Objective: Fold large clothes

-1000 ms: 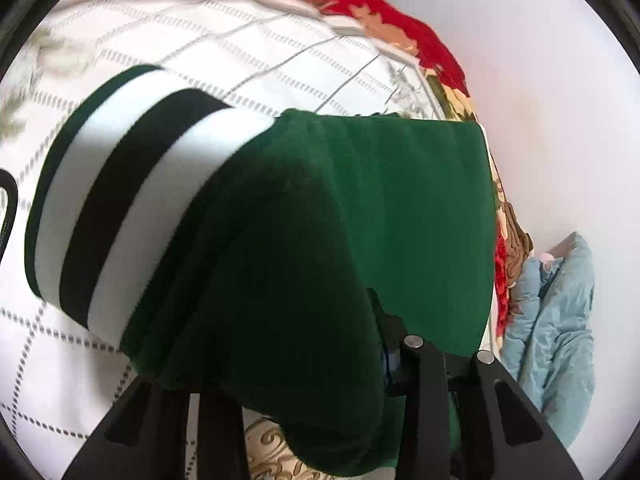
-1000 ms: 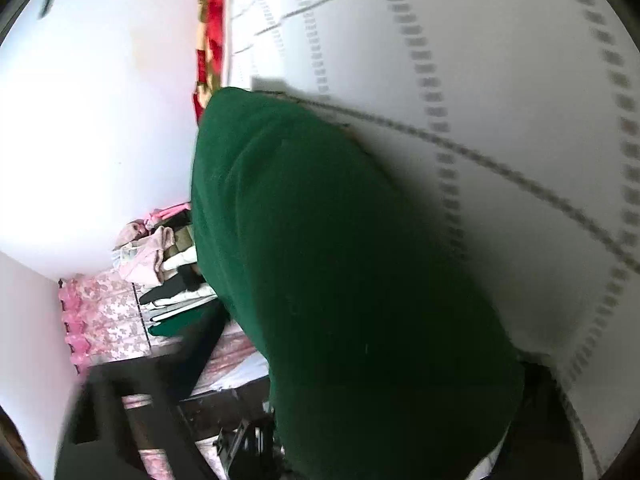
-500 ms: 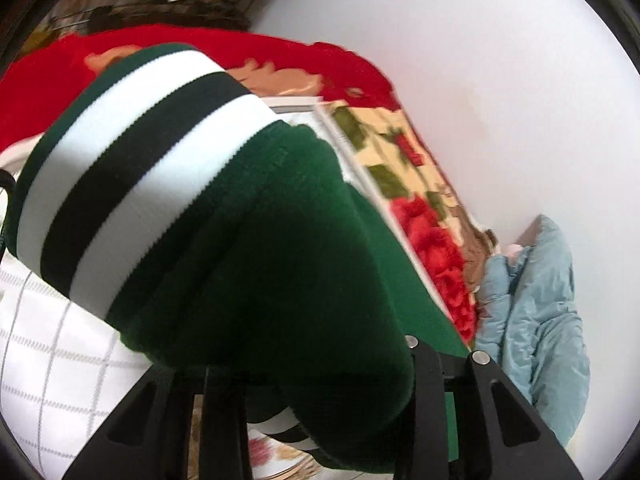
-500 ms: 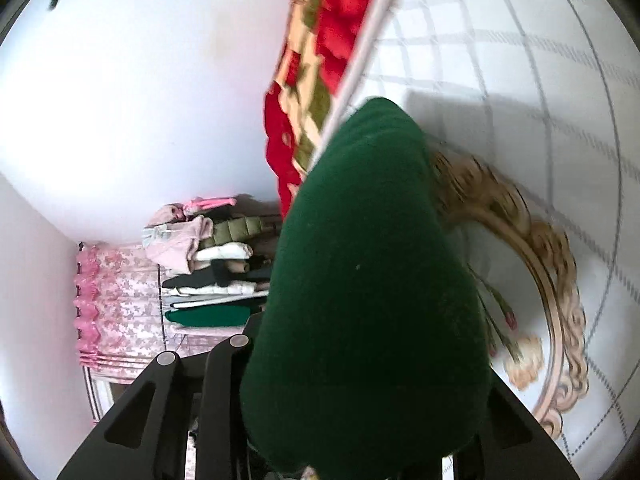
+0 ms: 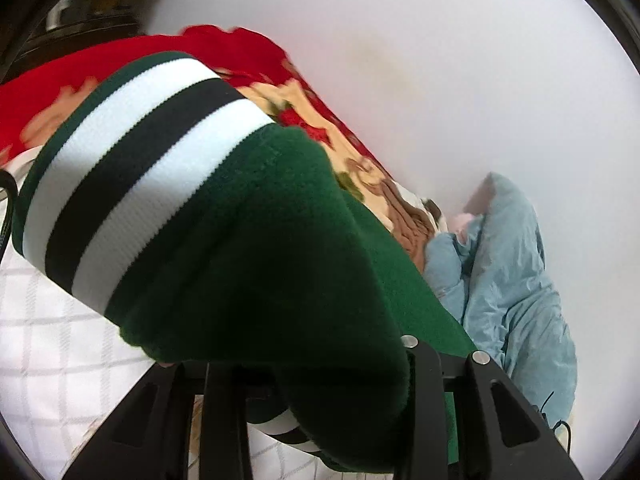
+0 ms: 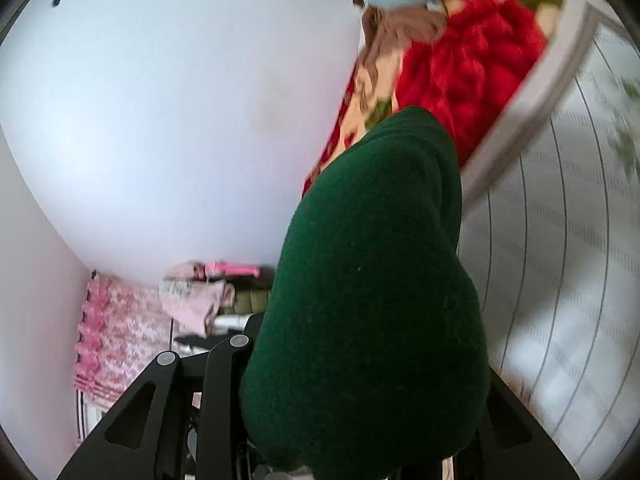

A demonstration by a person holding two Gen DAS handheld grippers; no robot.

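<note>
A dark green fleece garment (image 5: 280, 248) with a white and black striped rib band (image 5: 132, 156) fills the left wrist view. My left gripper (image 5: 320, 392) is shut on its fabric, which drapes over the fingers (image 5: 428, 400) and hides their tips. In the right wrist view the same green garment (image 6: 368, 304) bulges over my right gripper (image 6: 360, 420), which is shut on it; its fingertips are hidden. The garment is lifted above the white grid-patterned bed cover (image 5: 44, 352).
A red floral blanket (image 5: 328, 120) lies along the bed's far edge by the white wall; it also shows in the right wrist view (image 6: 464, 64). A light blue jacket (image 5: 516, 280) lies beside it. A pink curtain (image 6: 112, 344) and stacked clothes (image 6: 200, 300) are at the room's side.
Both grippers have lifted and swung the green garment up off the bed toward the wall. The views now show more wall and blanket, less bed cover.
</note>
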